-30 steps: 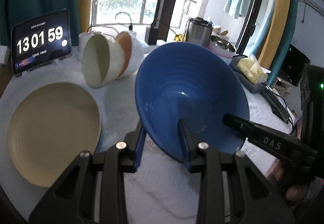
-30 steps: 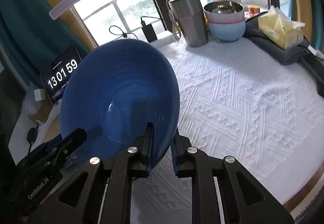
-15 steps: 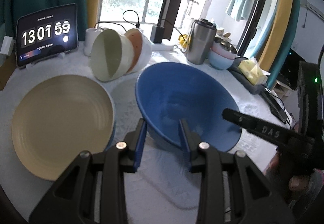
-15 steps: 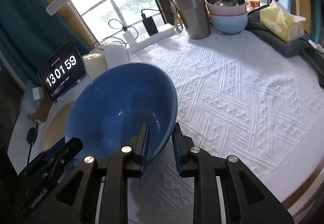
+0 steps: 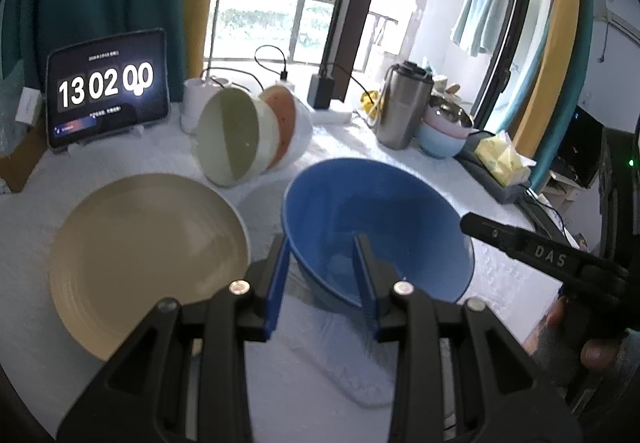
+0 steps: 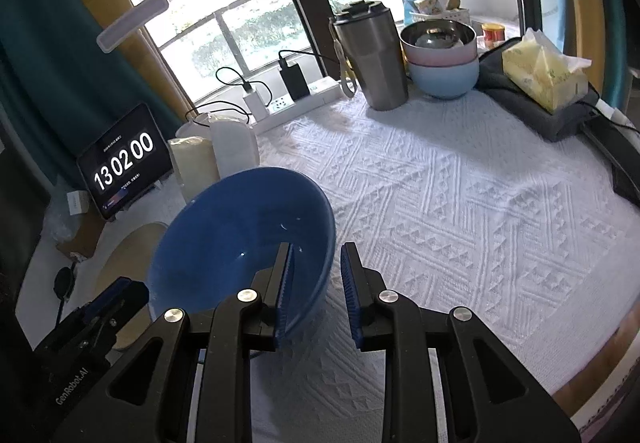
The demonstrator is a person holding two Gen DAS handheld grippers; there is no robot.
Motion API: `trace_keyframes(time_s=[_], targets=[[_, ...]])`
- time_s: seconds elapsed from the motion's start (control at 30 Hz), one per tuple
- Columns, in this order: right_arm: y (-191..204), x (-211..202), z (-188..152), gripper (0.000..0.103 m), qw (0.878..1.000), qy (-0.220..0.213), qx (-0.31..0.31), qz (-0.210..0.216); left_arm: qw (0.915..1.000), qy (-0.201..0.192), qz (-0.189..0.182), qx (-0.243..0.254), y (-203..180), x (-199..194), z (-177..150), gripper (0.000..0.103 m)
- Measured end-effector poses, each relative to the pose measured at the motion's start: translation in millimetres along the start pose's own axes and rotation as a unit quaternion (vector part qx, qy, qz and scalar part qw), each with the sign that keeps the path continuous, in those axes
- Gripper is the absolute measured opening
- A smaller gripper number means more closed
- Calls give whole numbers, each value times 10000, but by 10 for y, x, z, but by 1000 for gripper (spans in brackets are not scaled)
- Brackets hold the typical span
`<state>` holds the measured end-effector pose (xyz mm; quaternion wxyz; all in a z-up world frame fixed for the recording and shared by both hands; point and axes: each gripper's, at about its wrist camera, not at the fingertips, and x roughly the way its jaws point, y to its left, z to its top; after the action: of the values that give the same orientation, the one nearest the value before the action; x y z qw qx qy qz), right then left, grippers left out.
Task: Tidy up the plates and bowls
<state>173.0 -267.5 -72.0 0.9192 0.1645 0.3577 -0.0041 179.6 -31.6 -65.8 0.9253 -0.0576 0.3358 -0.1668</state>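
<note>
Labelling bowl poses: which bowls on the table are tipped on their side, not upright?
The nested green bowl and orange bowl beside the clock tablet, mouths sideways. The blue bowl and the stacked pastel bowls sit upright.

My left gripper (image 5: 322,251) tilts downward, its jaws parted and straddling the near wall of the blue bowl (image 5: 384,215). My right gripper (image 6: 316,267) also tilts down; its jaws have just been opening, the bowl's rim between them, pads apparently clear of it.
</note>
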Motion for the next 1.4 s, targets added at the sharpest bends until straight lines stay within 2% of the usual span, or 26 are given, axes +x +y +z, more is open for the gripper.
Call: trace_keyframes(time_s=[0.57, 0.7, 1.4], targets=[[321, 18, 174, 25, 9996, -100, -254, 86, 9997, -165, 148, -100, 263, -40, 184, 36], [428, 57, 215, 25, 9993, -86, -346, 100, 9995, -221, 148, -167, 352, -45, 241, 46], [1011, 423, 495, 26, 9970, 18, -739, 227, 9981, -339, 483, -164, 917, 85, 628, 46]])
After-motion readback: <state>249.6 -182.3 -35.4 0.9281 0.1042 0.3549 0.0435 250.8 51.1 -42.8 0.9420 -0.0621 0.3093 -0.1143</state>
